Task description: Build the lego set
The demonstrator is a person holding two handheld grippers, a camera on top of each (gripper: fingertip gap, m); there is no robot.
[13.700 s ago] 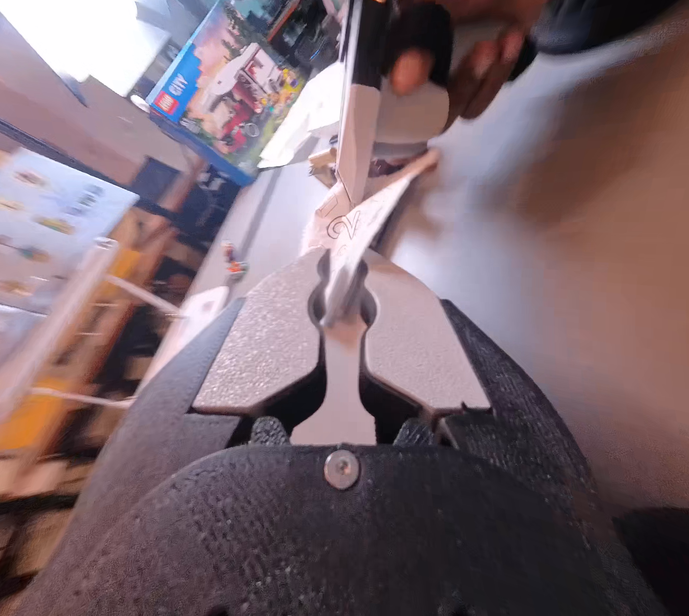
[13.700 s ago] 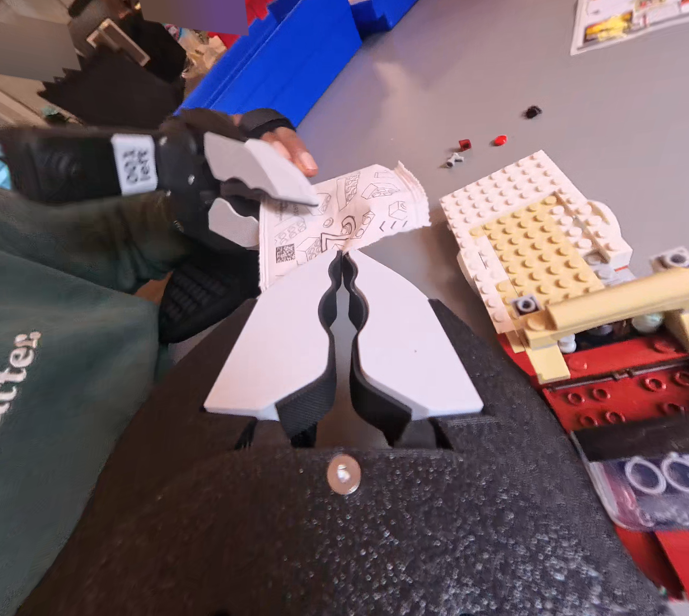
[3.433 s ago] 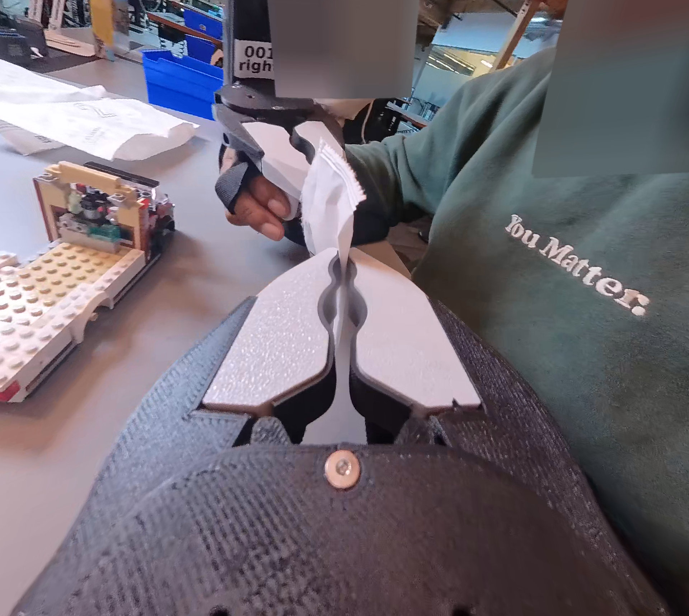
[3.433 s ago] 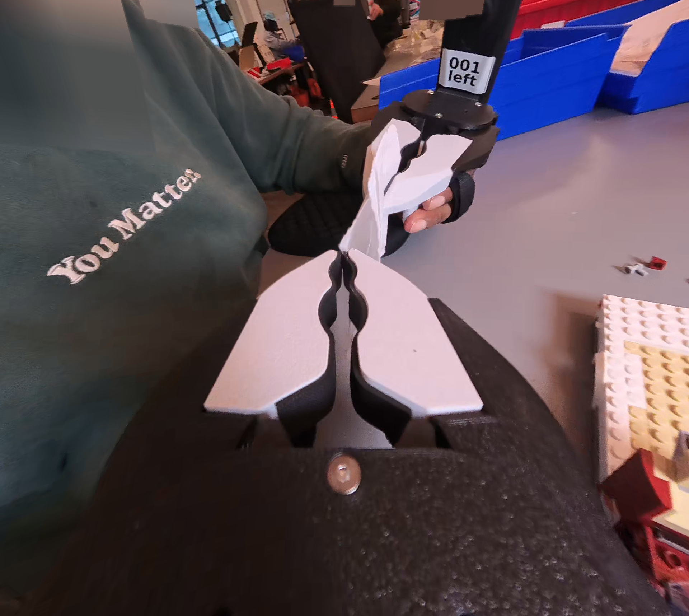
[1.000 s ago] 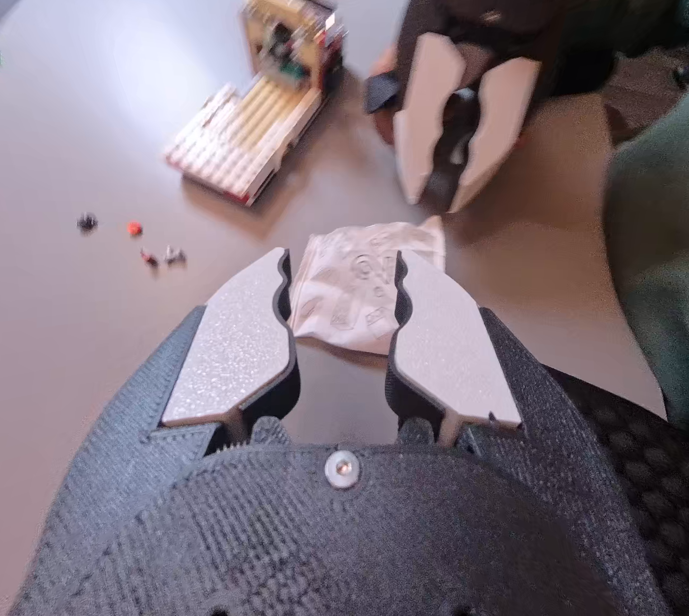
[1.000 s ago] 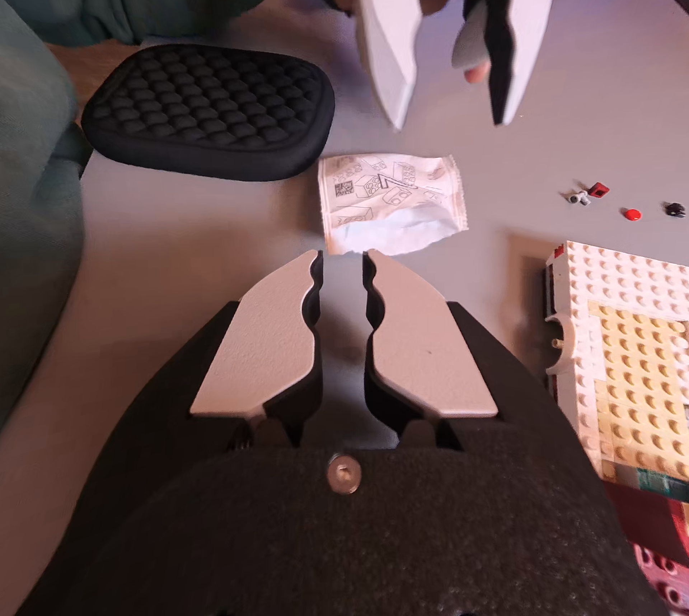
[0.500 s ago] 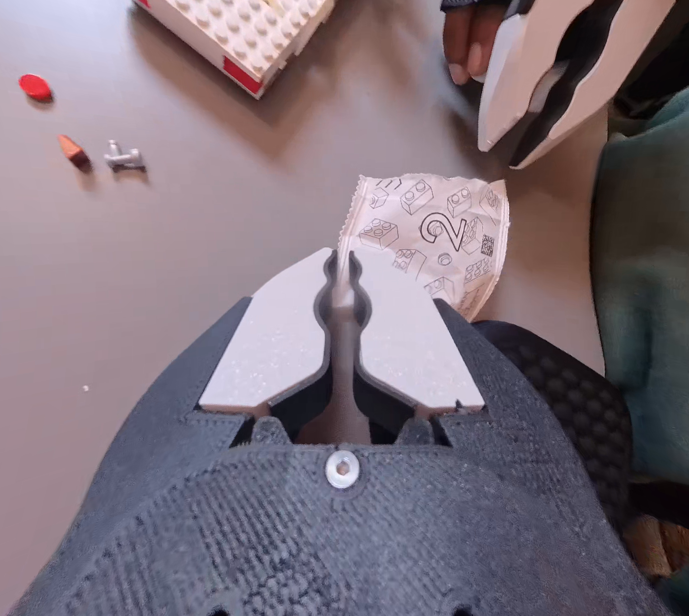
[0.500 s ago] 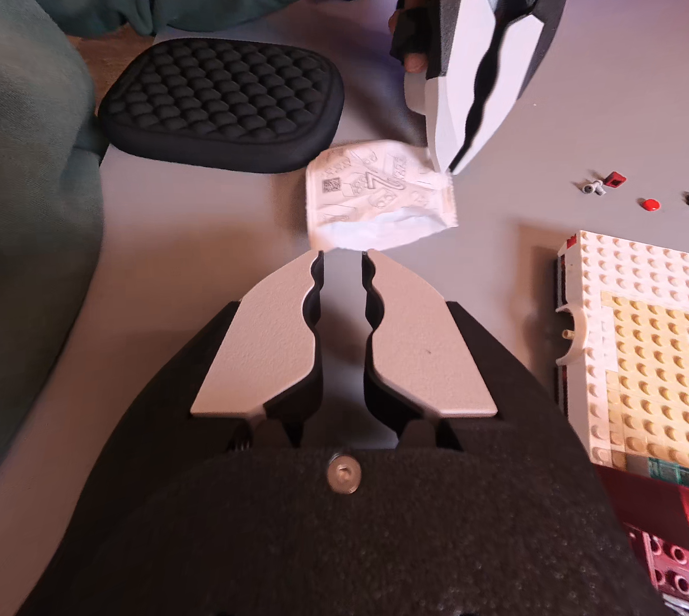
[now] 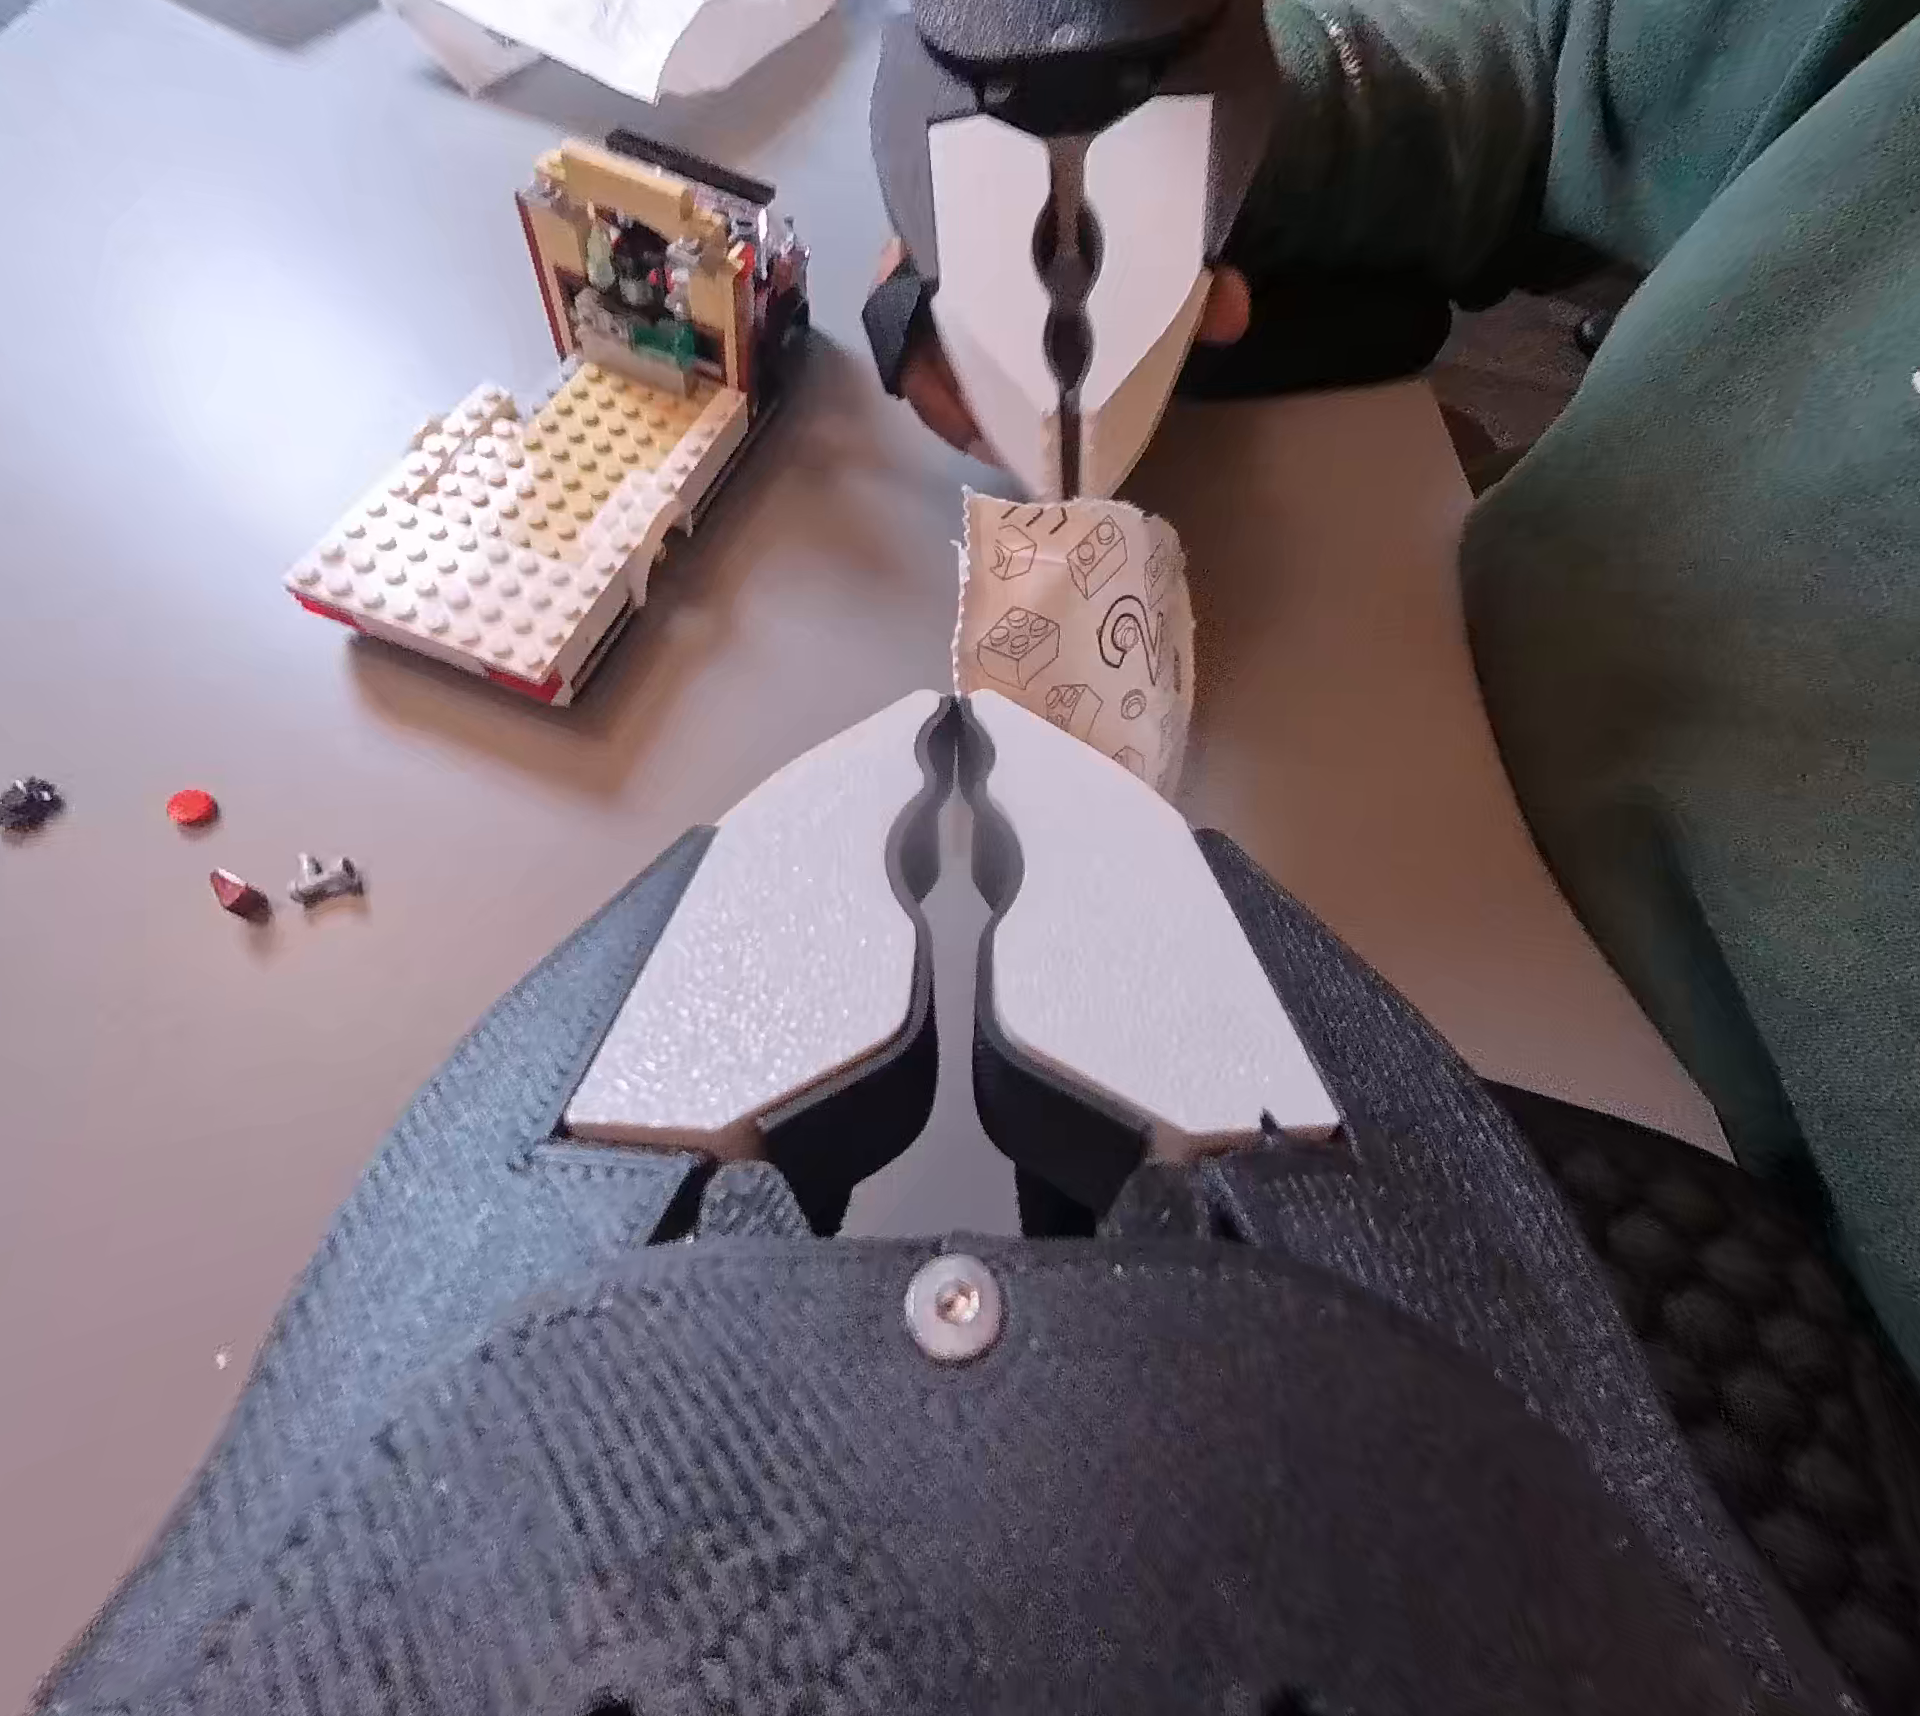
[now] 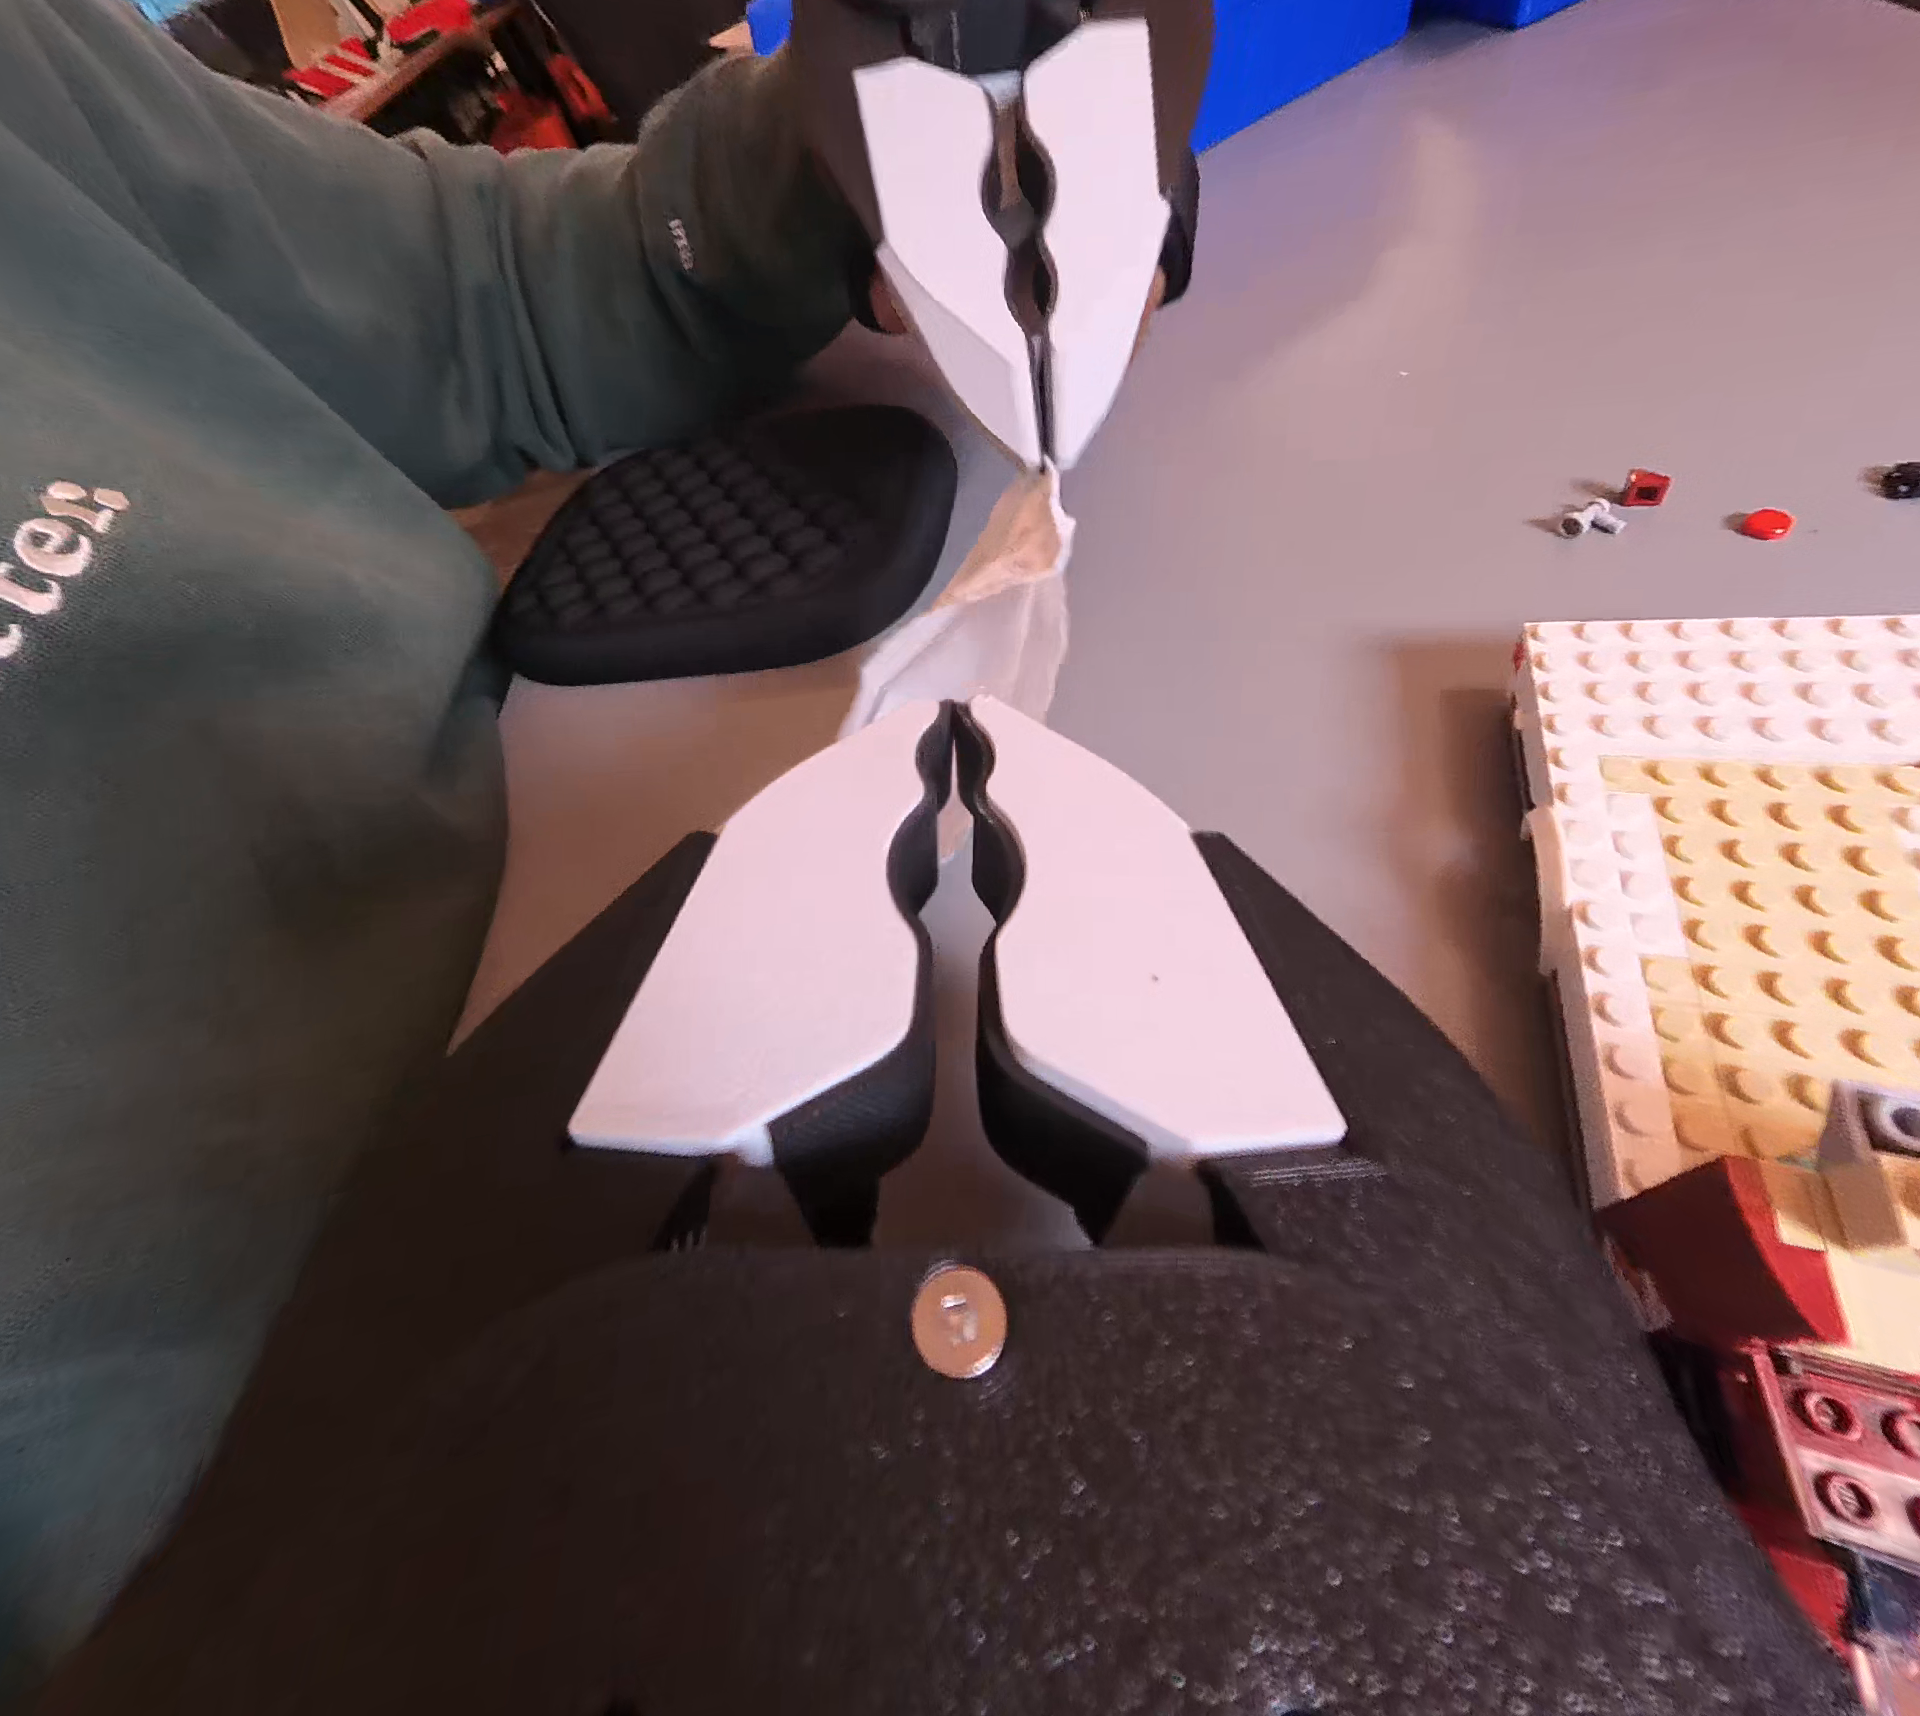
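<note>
- Gripping one paper bag from opposite edges: the left claw is closed on its near corner, the right claw closed on the far top edge.
- The bag is held stretched between both claws just above the grey table, in front of the green sleeve — still sealed as far as can be seen.
- The half-built model is sat on the table to the left, well apart from the bag; a few loose small pieces lie nearer the left edge.
- Judged step: tearing the bag open to get at the next bricks.
- Risk: only thin paper edges are pinched, so a slip from either claw is likely if the pull is uneven.
- Risk: a sudden rip — bricks could be flung across the table or off its edge.
- Risk: a sideways jerk toward the model could knock it; the black pad under the bag may catch some pieces.
</note>
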